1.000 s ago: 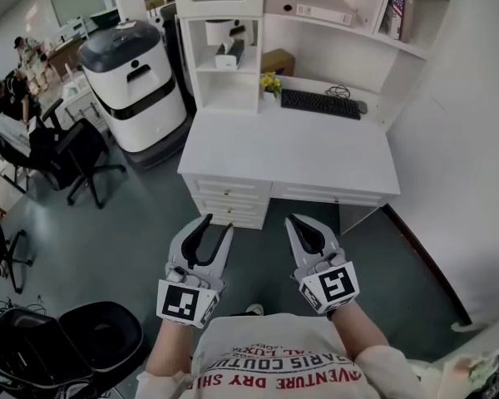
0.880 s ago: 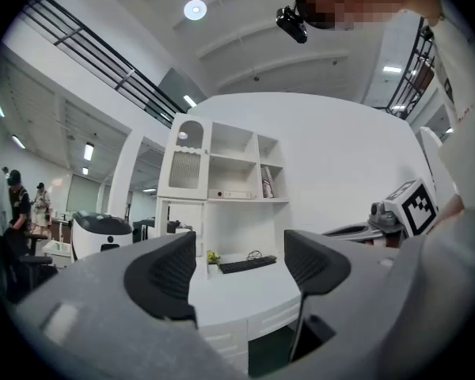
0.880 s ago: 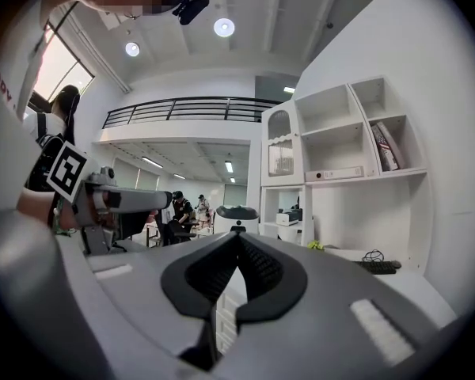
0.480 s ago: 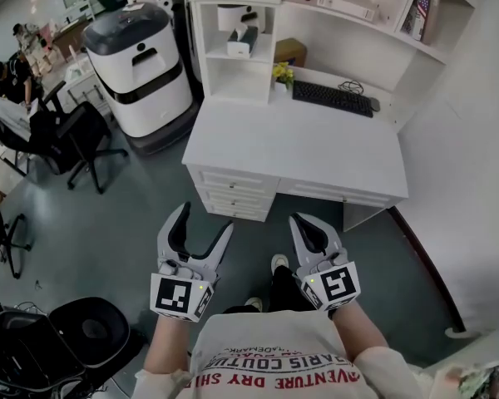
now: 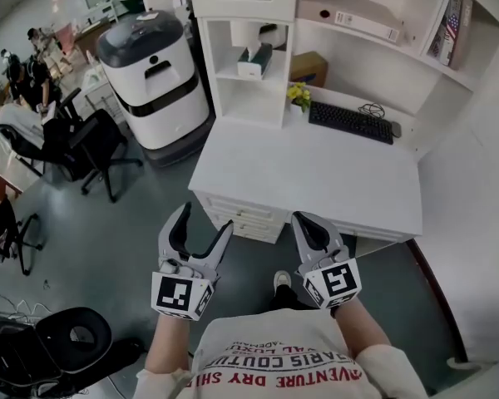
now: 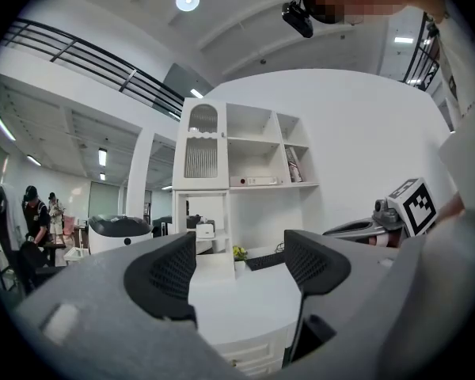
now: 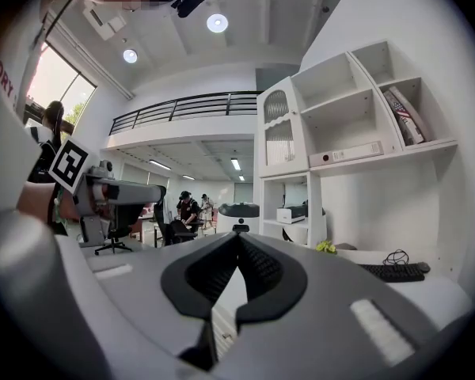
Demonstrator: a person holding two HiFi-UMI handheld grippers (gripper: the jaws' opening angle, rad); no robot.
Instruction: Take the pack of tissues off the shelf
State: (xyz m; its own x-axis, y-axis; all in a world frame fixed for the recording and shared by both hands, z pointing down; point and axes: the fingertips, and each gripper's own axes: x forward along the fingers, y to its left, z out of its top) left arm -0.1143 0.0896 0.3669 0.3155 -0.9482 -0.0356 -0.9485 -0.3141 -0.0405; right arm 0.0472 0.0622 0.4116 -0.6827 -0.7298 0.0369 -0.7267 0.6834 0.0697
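Note:
The pack of tissues [image 5: 254,60] is a white box with a dark top, lying on the middle shelf of the white shelf unit [image 5: 244,98] at the desk's back left. It shows small and far in the left gripper view [image 6: 205,229] and the right gripper view [image 7: 291,214]. Both grippers hang in front of the person's chest, well short of the desk. My left gripper [image 5: 204,220] is open with nothing between its pads [image 6: 168,271]. My right gripper [image 5: 306,221] is shut and empty, its pads [image 7: 257,269] meeting.
A white desk [image 5: 316,177] with drawers stands ahead, with a black keyboard [image 5: 350,122], yellow flowers [image 5: 298,95] and a cardboard box [image 5: 309,67] on it. A large white machine [image 5: 154,80] stands left of the shelf unit. Office chairs [image 5: 91,144] and people are at the far left.
My left gripper's jaws have spread wider than a second ago. The desk and shelf have shifted right and nearer in the head view. The right gripper stays shut.

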